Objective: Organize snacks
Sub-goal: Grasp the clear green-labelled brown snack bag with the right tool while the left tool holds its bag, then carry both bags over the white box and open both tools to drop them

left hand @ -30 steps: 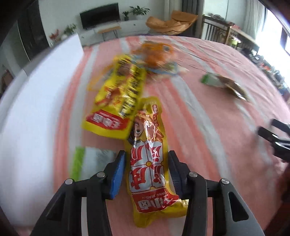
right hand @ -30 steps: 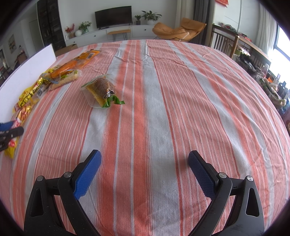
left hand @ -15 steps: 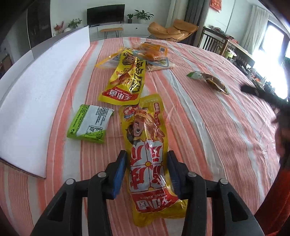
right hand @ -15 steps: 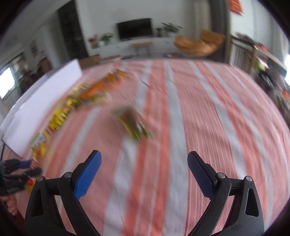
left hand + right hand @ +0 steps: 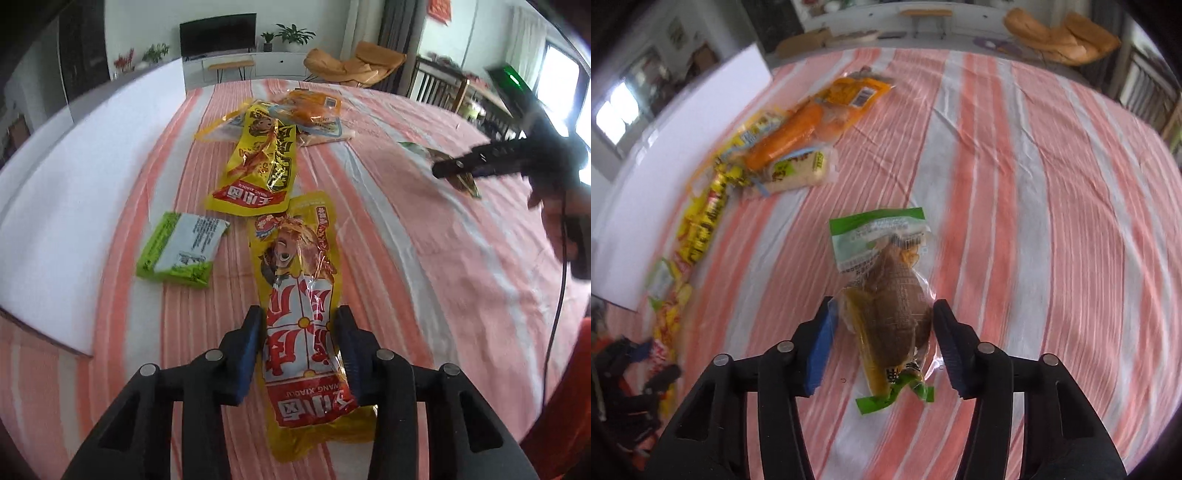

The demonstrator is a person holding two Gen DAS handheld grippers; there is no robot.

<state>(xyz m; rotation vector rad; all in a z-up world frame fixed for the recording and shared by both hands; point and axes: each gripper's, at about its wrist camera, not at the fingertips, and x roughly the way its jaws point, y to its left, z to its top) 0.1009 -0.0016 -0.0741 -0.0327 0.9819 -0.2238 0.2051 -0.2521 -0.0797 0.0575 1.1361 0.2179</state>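
Note:
My left gripper (image 5: 299, 317) is shut on a long yellow and red snack packet (image 5: 295, 266) that lies flat on the striped tablecloth (image 5: 406, 258), with its pads pressing on the packet's sides. In the right wrist view, a clear packet of brown food with green ends (image 5: 890, 295) lies between the blue pads of my right gripper (image 5: 884, 310). Those jaws are closing and stand just beside the packet's edges. From the left wrist view the right gripper (image 5: 480, 162) shows blurred at the far right, over that packet.
A second yellow packet (image 5: 262, 162), a green and white packet (image 5: 181, 247) and an orange packet (image 5: 314, 107) lie in a row beside a white board (image 5: 74, 177) on the left. A person's hand (image 5: 554, 214) holds the right gripper. Chairs stand beyond the table.
My right gripper swung left and down over the brown food packet, and its wide jaws narrowed around it. The left gripper kept its hold on the yellow and red packet.

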